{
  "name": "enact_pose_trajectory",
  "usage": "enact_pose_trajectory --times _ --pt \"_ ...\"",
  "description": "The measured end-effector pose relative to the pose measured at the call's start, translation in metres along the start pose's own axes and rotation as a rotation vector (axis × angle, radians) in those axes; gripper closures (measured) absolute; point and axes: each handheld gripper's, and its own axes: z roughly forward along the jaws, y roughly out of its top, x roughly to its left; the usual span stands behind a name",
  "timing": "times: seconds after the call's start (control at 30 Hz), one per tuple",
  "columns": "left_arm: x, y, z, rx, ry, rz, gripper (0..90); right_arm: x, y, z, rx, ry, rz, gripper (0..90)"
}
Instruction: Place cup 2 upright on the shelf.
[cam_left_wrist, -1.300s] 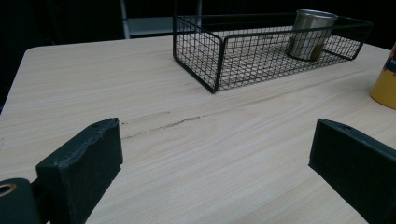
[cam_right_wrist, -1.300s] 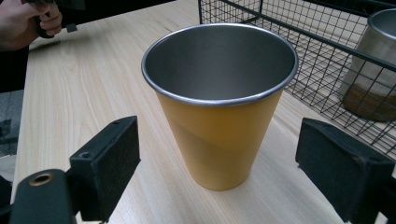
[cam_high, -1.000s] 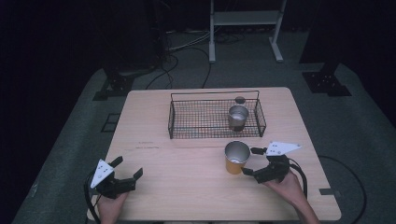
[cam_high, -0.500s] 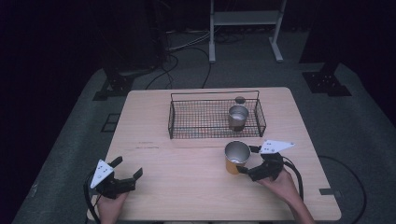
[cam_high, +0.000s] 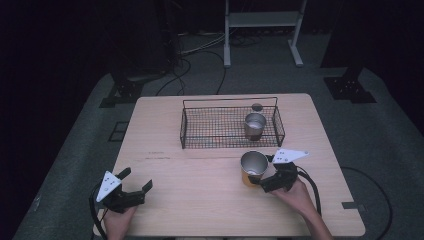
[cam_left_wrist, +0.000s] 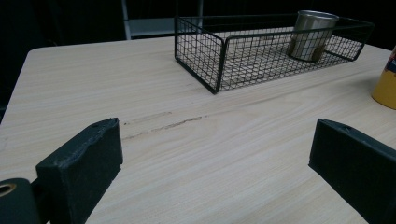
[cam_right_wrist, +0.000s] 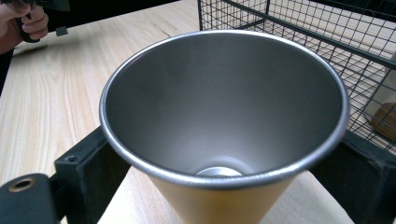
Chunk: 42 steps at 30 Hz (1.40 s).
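1. Furthest left, near the front edge of the worktop (cam_high: 200, 200), a hand (cam_high: 119, 220) holds the left tool (cam_high: 136, 178). Its two blocky black jaws, matte with slightly rough edges, stand wide apart with nothing between them. A pale three-cornered plate sits on top of it.
2. Beneath it, the worktop is a light wood-grain board with rounded corners. A thin dark scuff runs across its surface in front of the left tool.
3. Towards the middle, at the far side, stands a wire basket (cam_high: 185, 125). It is long, shallow and rectangular, made of fine black mesh with a thicker rod for its rim.
4. Inside the basket, near its right end, a plain steel cup (cam_high: 254, 125) stands upright. It has a brushed, dull sheen and tapers downwards.
5. Just in front of the basket's right end, a yellow cup (cam_high: 252, 167) stands upright on the worktop. It is brushed steel inside with a rolled rim, and its smooth yellow outer wall tapers to a narrow base.
6. Rightmost, a hand (cam_high: 297, 195) holds the right tool (cam_high: 262, 175) low against the yellow cup, one black jaw on each side. Its jaws have just been opening with the cup between them. The flared rim hides the pads, so I cannot tell whether they press on the wall.
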Motion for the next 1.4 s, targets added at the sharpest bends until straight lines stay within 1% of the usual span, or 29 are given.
enact_pose_trajectory --times 0.17,0.23,0.33,0.4,0.67,0.83,0.97,1.0,1.13,1.2,1.27,1.3,1.4 --pt "0.0 0.0 0.0 0.0 0.0 0.002 1.7 0.0 0.002 0.003 -0.012 -0.004 -0.003 7.4" --pt "0.0 0.0 -0.001 -0.001 0.0 0.002 1.7 0.0 0.002 0.004 -0.008 -0.003 -0.006 7.9" --pt "0.001 0.0 -0.001 -0.003 0.002 0.0 1.7 0.001 0.003 0.005 -0.013 0.004 -0.018 12.6" --pt "0.001 0.0 -0.001 -0.003 0.002 -0.001 1.7 0.002 0.003 0.005 -0.01 -0.004 -0.025 12.7" --pt "0.001 0.0 -0.002 -0.003 0.003 0.0 1.7 0.002 0.003 0.004 -0.009 -0.002 -0.034 13.2" --pt "0.001 0.0 -0.002 -0.007 0.004 -0.002 1.7 0.001 0.003 0.002 -0.006 0.013 -0.05 13.7" --pt "0.001 0.0 -0.002 -0.006 0.004 -0.004 1.7 0.0 0.006 0.0 -0.002 0.023 -0.047 13.7" --pt "0.001 0.0 -0.002 -0.006 0.004 -0.004 1.7 0.0 0.008 -0.001 -0.004 0.022 -0.054 13.7" --pt "0.001 0.0 -0.003 -0.009 0.004 -0.005 1.7 -0.003 0.016 -0.006 -0.026 0.042 -0.053 13.8" --pt "0.002 0.0 -0.003 -0.011 0.006 -0.007 1.7 -0.005 0.018 -0.007 -0.008 0.053 -0.047 13.8" --pt "0.002 0.0 -0.003 -0.014 0.007 -0.01 1.7 -0.005 0.019 -0.007 -0.008 0.051 -0.052 13.8" --pt "0.002 0.0 -0.004 -0.015 0.008 -0.011 1.7 -0.006 0.022 -0.008 -0.009 0.062 -0.047 13.8" --pt "0.003 -0.001 -0.004 -0.014 0.009 -0.012 1.7 -0.006 0.025 -0.009 -0.012 0.067 -0.047 13.8"
